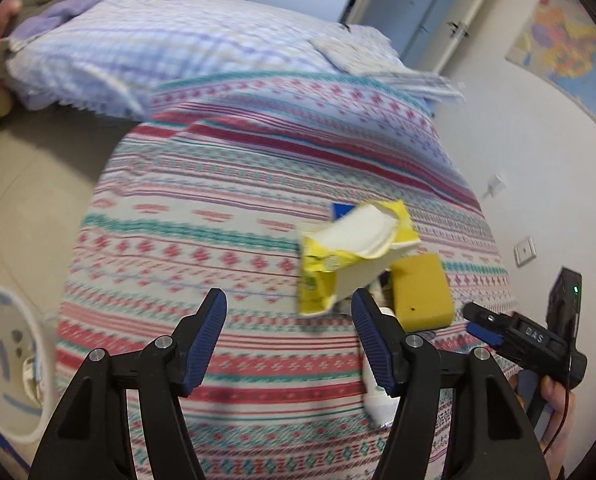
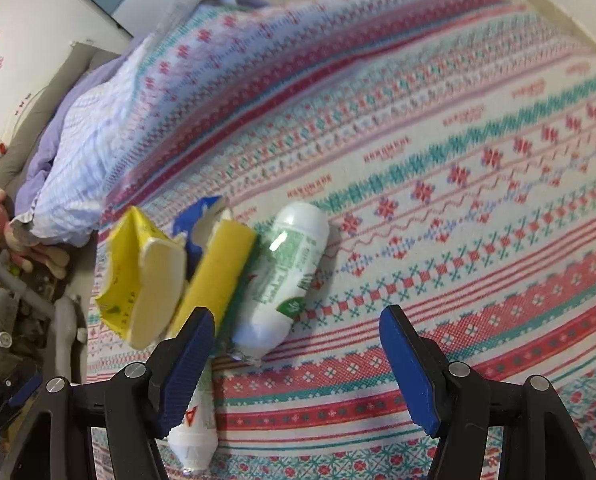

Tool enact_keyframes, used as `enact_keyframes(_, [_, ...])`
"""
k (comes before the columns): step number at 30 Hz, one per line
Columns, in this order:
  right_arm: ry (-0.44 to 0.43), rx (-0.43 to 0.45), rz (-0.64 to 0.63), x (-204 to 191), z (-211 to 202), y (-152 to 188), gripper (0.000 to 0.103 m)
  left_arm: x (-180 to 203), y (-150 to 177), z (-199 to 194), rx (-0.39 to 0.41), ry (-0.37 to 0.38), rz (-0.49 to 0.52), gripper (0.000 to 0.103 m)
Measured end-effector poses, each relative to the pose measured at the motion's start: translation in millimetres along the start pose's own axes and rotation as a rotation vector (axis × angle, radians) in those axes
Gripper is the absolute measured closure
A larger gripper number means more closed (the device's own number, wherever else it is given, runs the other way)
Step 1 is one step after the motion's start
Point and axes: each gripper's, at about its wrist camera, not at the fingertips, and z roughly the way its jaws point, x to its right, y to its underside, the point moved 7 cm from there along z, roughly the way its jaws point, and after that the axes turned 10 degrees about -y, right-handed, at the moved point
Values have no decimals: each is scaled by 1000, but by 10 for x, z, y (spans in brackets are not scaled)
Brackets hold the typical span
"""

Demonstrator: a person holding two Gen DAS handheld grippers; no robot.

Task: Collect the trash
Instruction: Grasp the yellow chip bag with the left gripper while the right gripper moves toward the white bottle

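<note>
Trash lies on a patterned bedspread [image 1: 226,208]. A torn yellow wrapper with a white inside [image 1: 345,248] lies just beyond my open, empty left gripper [image 1: 290,312], by its right finger. Next to it are a yellow sponge [image 1: 419,292], a blue scrap [image 1: 341,210] and a white tube [image 1: 377,400]. In the right wrist view the yellow wrapper [image 2: 138,276], the sponge [image 2: 218,272], a white-and-green tube [image 2: 286,268] and a smaller white tube [image 2: 196,432] lie by the left finger of my open, empty right gripper [image 2: 298,348]. The right gripper also shows in the left wrist view [image 1: 481,320].
A white bin with blue marks [image 1: 6,364] stands on the floor left of the bed. A checked quilt [image 1: 158,52] is bunched at the far end of the bed. A wall with a socket [image 1: 525,251] is to the right. Soft toys [image 2: 2,224] and clutter lie on the floor.
</note>
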Motion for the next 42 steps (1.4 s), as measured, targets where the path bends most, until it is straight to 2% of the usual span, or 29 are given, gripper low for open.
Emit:
enact_keyframes(5, [-7,-50,54,122,243,1,30,120,-73,201,4,-46,65,35])
enact_keyframes(9, [-16,-64,52,101,380,-25,30,172,-122,289,-6,7,72,35])
enact_keyframes(11, [-15,-69,47,83,435,-40,30,266,-143,311,6,27,112,35])
enact_keyframes(13, [-28,-64,61,76,463,-62,30,343,-143,346,9,31,142,29])
enact_keyframes(17, [-50,-66,114,148,531,-82,30,419,-121,536,-8,-32,197,26])
enact_keyframes(21, [-61,-77,126,162,538,-72,30,441,-164,636,26,-89,233,26])
enact_keyframes(23, [-56,-73,120,165,546,-88,30,498,-177,615,75,-130,284,31])
enact_keyframes(25, [-64,-79,133,180,568,-92,30,565,-162,615,83,-129,318,77])
enact_keyframes(26, [-69,-83,139,180,591,-104,30,574,-134,645,50,-134,318,80])
enact_keyframes(27, [-73,-86,144,187,594,-104,30,561,-127,660,34,-135,308,80])
enact_keyframes(31, [-78,-81,135,165,575,-113,30,512,-146,582,55,-124,292,82])
enact_keyframes(35, [-82,-79,131,173,560,-106,30,347,-200,408,42,-112,183,82])
enact_keyframes(42, [-99,-113,105,97,605,9,32,97,-100,142,35,-101,81,82])
